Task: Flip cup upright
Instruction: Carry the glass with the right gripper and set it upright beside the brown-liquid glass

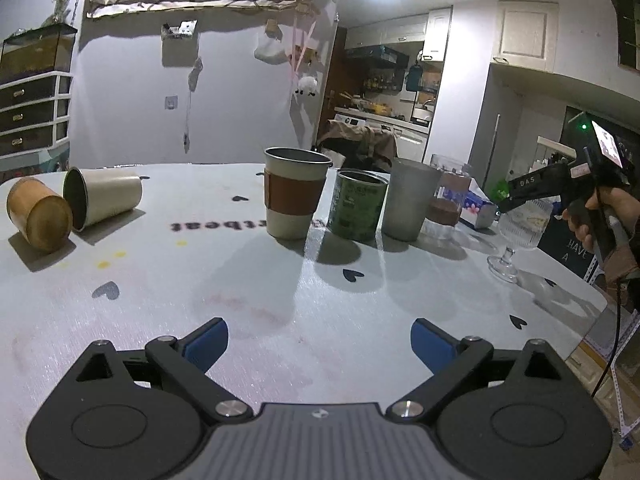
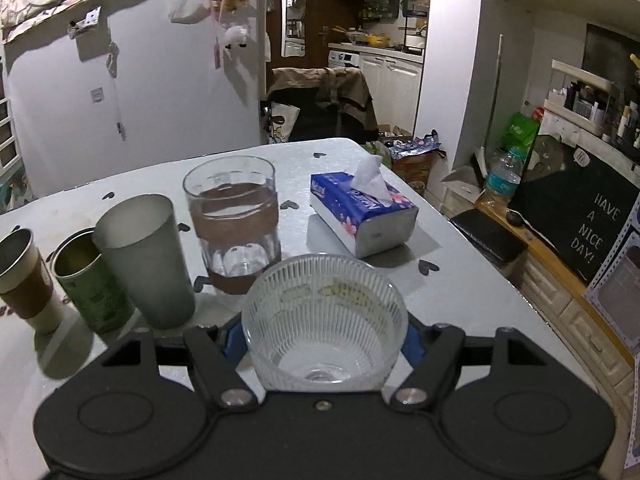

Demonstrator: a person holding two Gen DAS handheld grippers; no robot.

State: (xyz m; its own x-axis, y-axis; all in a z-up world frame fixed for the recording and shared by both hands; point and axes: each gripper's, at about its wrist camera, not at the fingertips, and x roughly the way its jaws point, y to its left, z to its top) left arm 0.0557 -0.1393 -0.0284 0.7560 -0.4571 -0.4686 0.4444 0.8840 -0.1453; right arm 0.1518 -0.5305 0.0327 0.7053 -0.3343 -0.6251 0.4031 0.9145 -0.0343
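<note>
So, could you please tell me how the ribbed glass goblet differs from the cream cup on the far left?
The ribbed glass goblet stands upright on its stem; the cream cup lies on its side. The goblet is clear, the cup opaque. The right gripper closes around the goblet; nothing touches the cup. Both rest on the table.

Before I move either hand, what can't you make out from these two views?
- Right tongs: the ribbed goblet hides the blue pads; whether they clamp it or just flank it is unclear.
- Goblet stem and foot: hidden by its own bowl in the right view; small and partly behind the tongs in the left.
- Two tipped cups, wooden and cream: left view only.
</note>
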